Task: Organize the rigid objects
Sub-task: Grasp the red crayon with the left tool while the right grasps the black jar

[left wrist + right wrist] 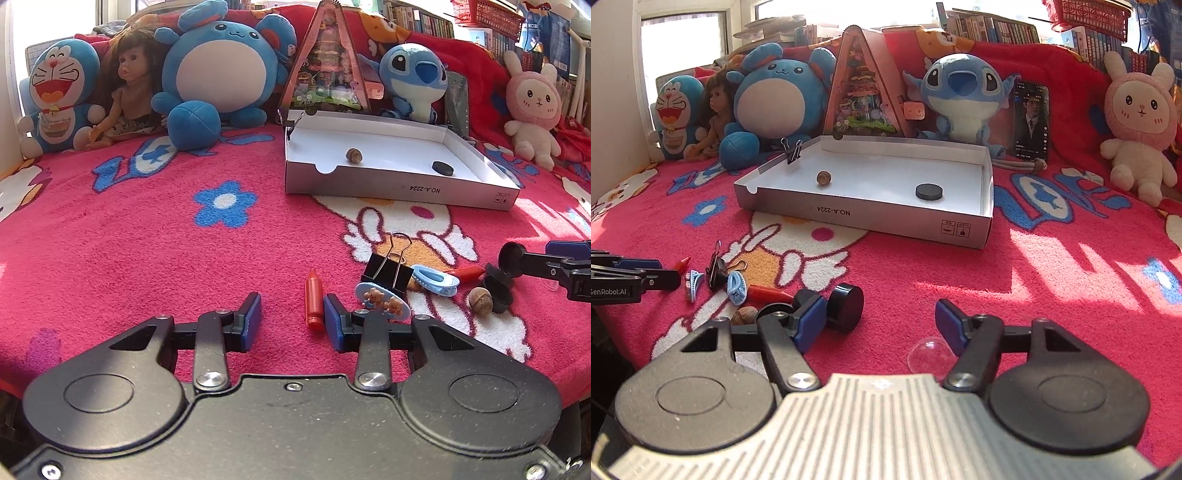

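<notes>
The left gripper [291, 319] has a small gap, and the red crayon [314, 301] lies in it by the right pad. The right gripper [881, 323] is wide with nothing between its pads, the black knob [846, 306] beside its left pad. Both tilt down toward the pink blanket [147, 240]. The white box [871, 192] sits upper middle.

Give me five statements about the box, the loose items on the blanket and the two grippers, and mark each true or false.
1. The white box holds a black disc and a brown nut. True.
2. A binder clip is clamped on the box's rim. True.
3. The left gripper is shut on the red crayon-shaped piece. False: its jaws stand apart, and the piece lies on the blanket beside one finger.
4. The box is empty. False: it holds those two items.
5. The right gripper is open, nothing between its pads. True.
</notes>
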Action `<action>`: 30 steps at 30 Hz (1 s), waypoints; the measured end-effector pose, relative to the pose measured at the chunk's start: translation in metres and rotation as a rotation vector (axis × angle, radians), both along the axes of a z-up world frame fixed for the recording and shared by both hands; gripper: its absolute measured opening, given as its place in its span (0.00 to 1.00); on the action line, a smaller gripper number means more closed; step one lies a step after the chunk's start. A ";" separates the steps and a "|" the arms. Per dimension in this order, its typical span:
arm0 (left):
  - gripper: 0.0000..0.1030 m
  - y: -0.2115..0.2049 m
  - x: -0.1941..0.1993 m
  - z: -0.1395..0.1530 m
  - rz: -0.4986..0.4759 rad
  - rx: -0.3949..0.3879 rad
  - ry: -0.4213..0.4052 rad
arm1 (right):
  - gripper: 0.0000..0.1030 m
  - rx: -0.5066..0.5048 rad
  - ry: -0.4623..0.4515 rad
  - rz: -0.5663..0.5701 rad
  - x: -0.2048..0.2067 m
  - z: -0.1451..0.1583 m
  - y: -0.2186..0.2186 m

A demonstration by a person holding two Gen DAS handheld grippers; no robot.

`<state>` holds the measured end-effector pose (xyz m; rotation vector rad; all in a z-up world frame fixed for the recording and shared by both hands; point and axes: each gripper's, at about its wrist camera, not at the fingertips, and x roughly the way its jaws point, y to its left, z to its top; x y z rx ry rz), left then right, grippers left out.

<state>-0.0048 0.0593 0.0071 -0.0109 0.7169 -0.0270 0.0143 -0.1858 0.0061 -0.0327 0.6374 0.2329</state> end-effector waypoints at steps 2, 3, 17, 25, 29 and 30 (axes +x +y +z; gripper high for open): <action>0.35 0.001 0.000 0.000 0.004 0.001 -0.001 | 0.75 -0.021 0.000 -0.035 0.003 -0.001 -0.004; 0.35 0.001 0.000 0.000 0.006 0.001 -0.001 | 0.75 -0.033 0.001 -0.047 0.004 -0.002 -0.005; 0.23 -0.009 -0.003 0.001 -0.012 -0.005 -0.010 | 0.75 -0.138 -0.027 0.003 0.007 -0.008 0.018; 0.09 -0.010 0.004 -0.003 -0.015 -0.036 -0.035 | 0.47 -0.119 0.011 0.028 0.017 -0.016 0.026; 0.09 -0.006 0.010 -0.001 0.010 -0.086 -0.040 | 0.37 -0.122 0.004 0.037 0.016 -0.015 0.030; 0.09 -0.006 0.011 0.000 0.011 -0.088 -0.045 | 0.37 -0.119 0.004 0.035 0.016 -0.015 0.030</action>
